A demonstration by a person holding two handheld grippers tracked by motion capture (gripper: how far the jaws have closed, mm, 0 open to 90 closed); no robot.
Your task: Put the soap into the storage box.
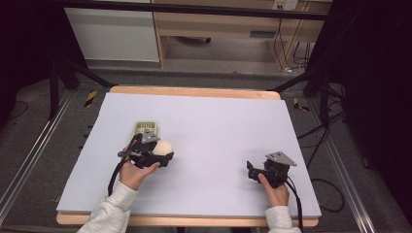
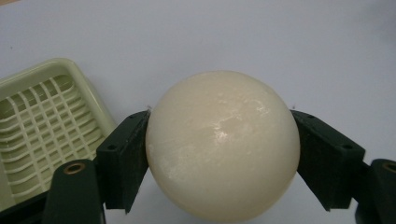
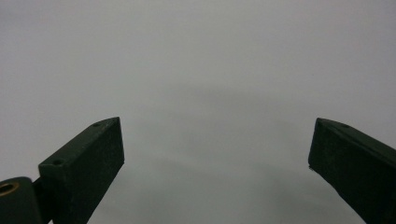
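at centre-left of the high view, the left gripper [image 1: 163, 154] is clamped on a cream ball [image 2: 222, 144] beside the pale green slotted tray [image 2: 44, 126], likely its destination, while the right gripper [image 1: 251, 171] rests at lower right, fingers apart and holding nothing.
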